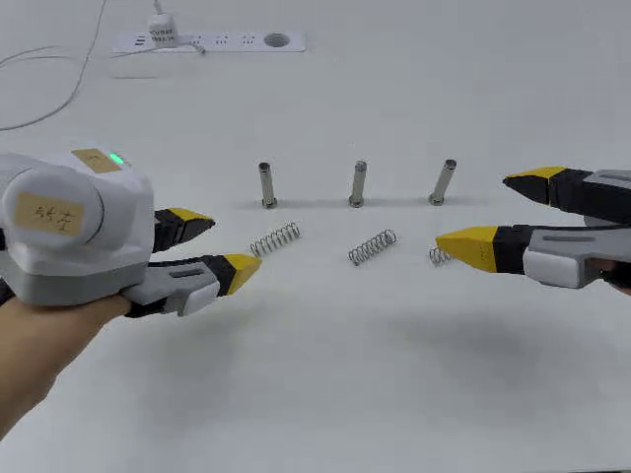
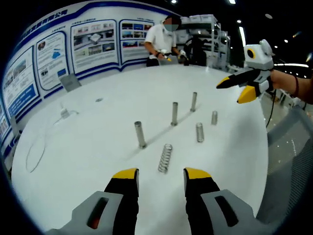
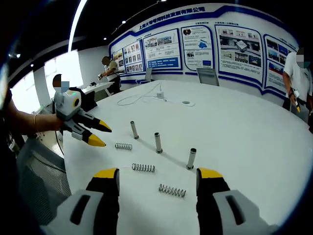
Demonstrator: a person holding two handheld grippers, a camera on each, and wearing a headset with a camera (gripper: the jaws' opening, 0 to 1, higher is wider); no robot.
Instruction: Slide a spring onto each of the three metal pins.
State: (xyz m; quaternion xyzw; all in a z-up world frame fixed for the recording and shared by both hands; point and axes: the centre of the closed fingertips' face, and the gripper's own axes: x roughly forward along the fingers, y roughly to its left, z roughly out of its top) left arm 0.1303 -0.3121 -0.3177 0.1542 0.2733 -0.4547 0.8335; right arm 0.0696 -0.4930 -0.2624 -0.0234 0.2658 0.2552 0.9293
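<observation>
Left gripper (image 1: 235, 242) wide open, empty, hovers just left of left spring (image 1: 275, 238) lying on white counter (image 1: 315, 394). Left pin (image 1: 266, 185), middle pin (image 1: 359, 184) and right pin (image 1: 444, 182) upright in far row, all bare. Middle spring (image 1: 373, 246) loose in front of its pin. Right spring (image 1: 439, 255) partly hidden behind right gripper (image 1: 471, 210), which is wide open and holds nothing. Likely best: pinch spring lightly mid-coil, stand it upright, centre bore over pin top, then lower. Hard squeeze risks flicking it away.

White table (image 1: 315, 394) with three upright metal pins (image 1: 358, 184), three loose springs (image 1: 373, 247), a power strip (image 1: 212, 41)
</observation>
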